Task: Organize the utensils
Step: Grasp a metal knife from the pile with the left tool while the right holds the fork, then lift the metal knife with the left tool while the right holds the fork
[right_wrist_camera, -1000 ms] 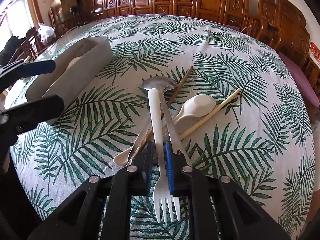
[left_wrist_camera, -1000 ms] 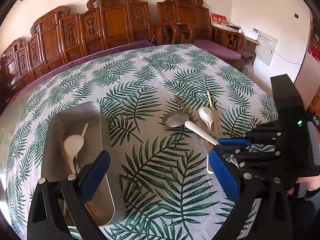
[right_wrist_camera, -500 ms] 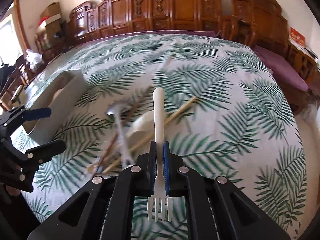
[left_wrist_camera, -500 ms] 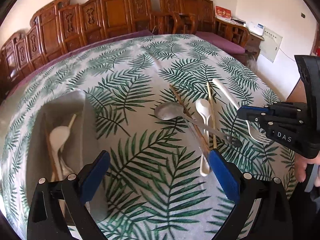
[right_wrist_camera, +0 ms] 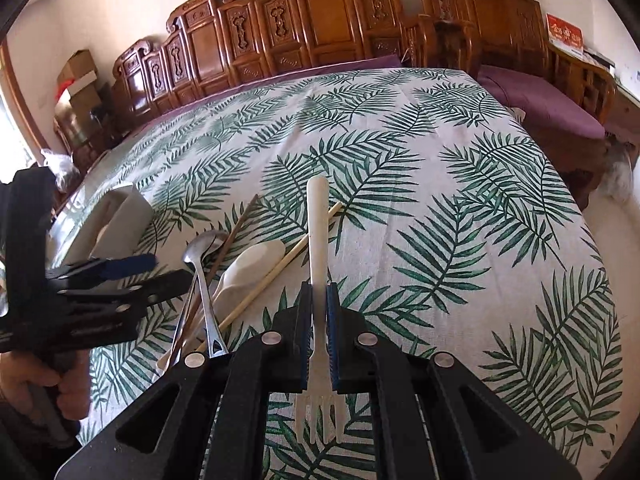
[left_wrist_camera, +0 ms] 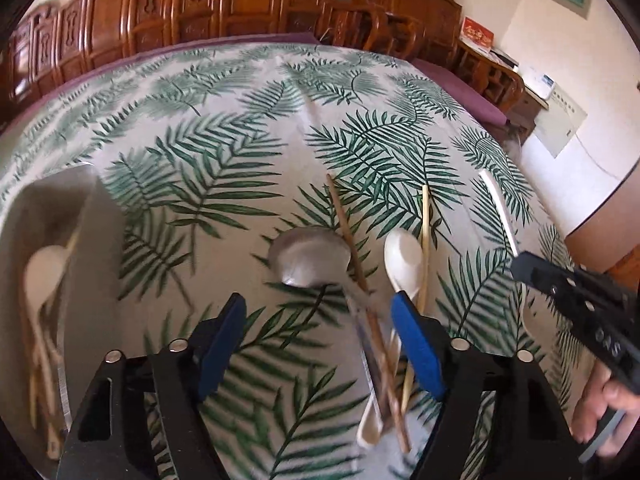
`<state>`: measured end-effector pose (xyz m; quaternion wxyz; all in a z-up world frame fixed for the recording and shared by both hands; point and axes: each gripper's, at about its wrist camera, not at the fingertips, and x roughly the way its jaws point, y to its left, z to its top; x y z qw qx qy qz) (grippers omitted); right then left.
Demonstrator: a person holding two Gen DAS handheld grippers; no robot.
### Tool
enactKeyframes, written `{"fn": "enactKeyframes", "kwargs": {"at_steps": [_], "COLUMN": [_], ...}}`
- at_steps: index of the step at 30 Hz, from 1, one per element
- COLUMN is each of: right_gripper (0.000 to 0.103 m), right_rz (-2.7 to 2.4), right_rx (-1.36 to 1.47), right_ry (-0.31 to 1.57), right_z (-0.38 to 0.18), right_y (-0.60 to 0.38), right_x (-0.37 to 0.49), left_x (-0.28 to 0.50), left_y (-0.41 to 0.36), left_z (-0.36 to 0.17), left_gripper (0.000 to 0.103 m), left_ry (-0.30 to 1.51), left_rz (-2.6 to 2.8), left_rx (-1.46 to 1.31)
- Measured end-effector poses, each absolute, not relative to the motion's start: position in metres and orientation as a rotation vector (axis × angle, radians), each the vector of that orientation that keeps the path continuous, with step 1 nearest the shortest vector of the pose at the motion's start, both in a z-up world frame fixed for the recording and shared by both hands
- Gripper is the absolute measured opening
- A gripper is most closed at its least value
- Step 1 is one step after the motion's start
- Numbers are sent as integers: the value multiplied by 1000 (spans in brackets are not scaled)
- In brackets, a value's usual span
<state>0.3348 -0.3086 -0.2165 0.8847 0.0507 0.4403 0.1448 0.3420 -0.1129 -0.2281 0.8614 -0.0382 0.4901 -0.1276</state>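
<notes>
My left gripper point(left_wrist_camera: 318, 304) hovers low over the utensil pile on the leaf-print tablecloth, its jaws closing. The metal spoon point(left_wrist_camera: 312, 258) handle and a brown chopstick point(left_wrist_camera: 348, 236) run between the blue pads, close to the right one, and neither pad presses on them. A white spoon point(left_wrist_camera: 404, 260) and a pale chopstick point(left_wrist_camera: 425, 240) lie just right of that pad. My right gripper point(right_wrist_camera: 318, 308) is shut on a white plastic fork point(right_wrist_camera: 318, 240), held above the cloth with the tines toward the camera. The left gripper point(right_wrist_camera: 168, 270) shows at the left of the right wrist view.
A grey tray point(left_wrist_camera: 100, 220) at the table's left holds a white spoon and other utensils. Carved wooden chairs point(right_wrist_camera: 320, 20) line the far edge, with a purple cushioned seat point(right_wrist_camera: 540, 104) at the right. A hand point(left_wrist_camera: 608, 412) grips the right tool.
The right gripper lifted the fork off the pile and carried it right. The left gripper moved right and down from beside the tray to over the pile, and its jaws have narrowed.
</notes>
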Motion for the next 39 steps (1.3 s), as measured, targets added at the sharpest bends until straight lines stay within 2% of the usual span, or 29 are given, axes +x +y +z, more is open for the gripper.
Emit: {"fn": "enactKeyframes", "kwargs": {"at_steps": [4,8,10,19,26,31,39], "right_gripper": [8,8,8,8,8,9,9], "right_rz": [315,323,326,337,342,344,350], "right_rx": [129,145,152,157,154,153,147], "right_ry": [913,908,906,902,904,903,905], "right_z": [-215,-213,-213,-210,-211,-211,-211], "right_y": [-310,-310,-310,-307,-306,-305,-301], "right_x": [336,336,337,337,337,337,338], "left_x": [354,358,359,359,357,356,353], "left_y": [-119,-126,-128,-118,-108,-105,-100], "left_z": [-237,-237,-237,-235,-231,-227,-228], "left_gripper": [55,50,41,16,16,5,5], "left_ry": [1058,1056,1057,1059,1043,1031,1022], "left_rz": [-268,-266,-255,-235,-218,-200,-191], "left_rx": [-119,-118,-109,-122,-115,-76,-29]}}
